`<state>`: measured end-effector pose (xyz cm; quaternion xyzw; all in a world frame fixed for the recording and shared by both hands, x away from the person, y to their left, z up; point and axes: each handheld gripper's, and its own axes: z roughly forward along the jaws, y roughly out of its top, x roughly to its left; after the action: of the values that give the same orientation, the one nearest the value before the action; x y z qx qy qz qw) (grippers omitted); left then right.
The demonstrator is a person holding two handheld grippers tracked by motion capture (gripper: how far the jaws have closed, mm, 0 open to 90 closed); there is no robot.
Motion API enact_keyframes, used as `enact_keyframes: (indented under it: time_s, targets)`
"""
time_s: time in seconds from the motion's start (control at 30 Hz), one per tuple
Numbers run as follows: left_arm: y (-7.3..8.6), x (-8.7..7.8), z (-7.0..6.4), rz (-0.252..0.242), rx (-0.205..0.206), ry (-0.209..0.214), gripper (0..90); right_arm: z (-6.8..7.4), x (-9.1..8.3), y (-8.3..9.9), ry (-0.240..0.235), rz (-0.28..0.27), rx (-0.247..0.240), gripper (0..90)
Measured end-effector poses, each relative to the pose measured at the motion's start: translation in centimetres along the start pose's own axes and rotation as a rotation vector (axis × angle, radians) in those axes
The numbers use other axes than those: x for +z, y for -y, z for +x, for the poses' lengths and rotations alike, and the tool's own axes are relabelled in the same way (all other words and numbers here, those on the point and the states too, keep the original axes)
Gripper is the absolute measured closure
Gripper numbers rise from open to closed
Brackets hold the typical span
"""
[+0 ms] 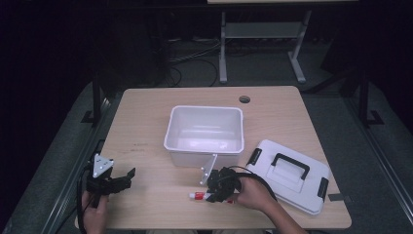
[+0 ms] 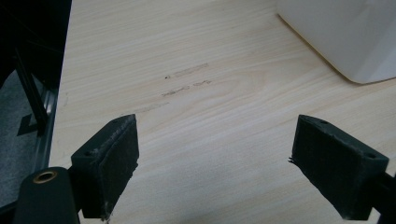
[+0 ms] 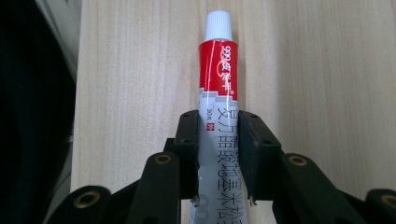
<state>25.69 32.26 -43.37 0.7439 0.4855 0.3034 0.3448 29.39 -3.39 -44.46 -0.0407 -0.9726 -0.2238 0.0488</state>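
A light wooden table [image 1: 146,122] carries an open white bin [image 1: 204,130] at frame centre, its lid [image 1: 292,175] with a black handle lying at lower right, and a red-and-silver tube [image 1: 198,196] flat near the bottom edge. The right gripper [image 1: 220,194] is clenched on the tube; in the right gripper view both pads [image 3: 189,140] press its silver body [image 3: 219,140] behind the red band, the white cap pointing toward the top of the frame. The likeliest trouble is the soft tube buckling or sliding between the 2 pads when lifted, since the grip sits well back from the cap. A low lift could also knock the cap against the bin's near wall, which stands just above the tube in the high view. The table's near edge lies close below. The left gripper [image 1: 108,181], at lower left, is released, its jaws spread over bare wood [image 2: 210,102], with open room between it and the bin.
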Motion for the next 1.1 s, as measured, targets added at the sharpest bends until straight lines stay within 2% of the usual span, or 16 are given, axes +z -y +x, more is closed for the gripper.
enact_keyframes:
  time_s: [0.47,0.57,1.1]
  targets:
    - [0.0,-0.1,0.1,-0.005,-0.005,-0.005,14.2,-0.1,-0.1,-0.2,-0.049,0.008,-0.003,71.3]
    - [0.0,-0.1,0.1,-0.004,-0.004,-0.005,14.2,-0.1,-0.3,-0.2,-0.056,-0.006,-0.004,71.3]
    - [0.0,-0.1,0.0,-0.003,-0.003,-0.004,14.2,0.3,-3.5,-1.0,-0.054,-0.055,-0.013,71.3]
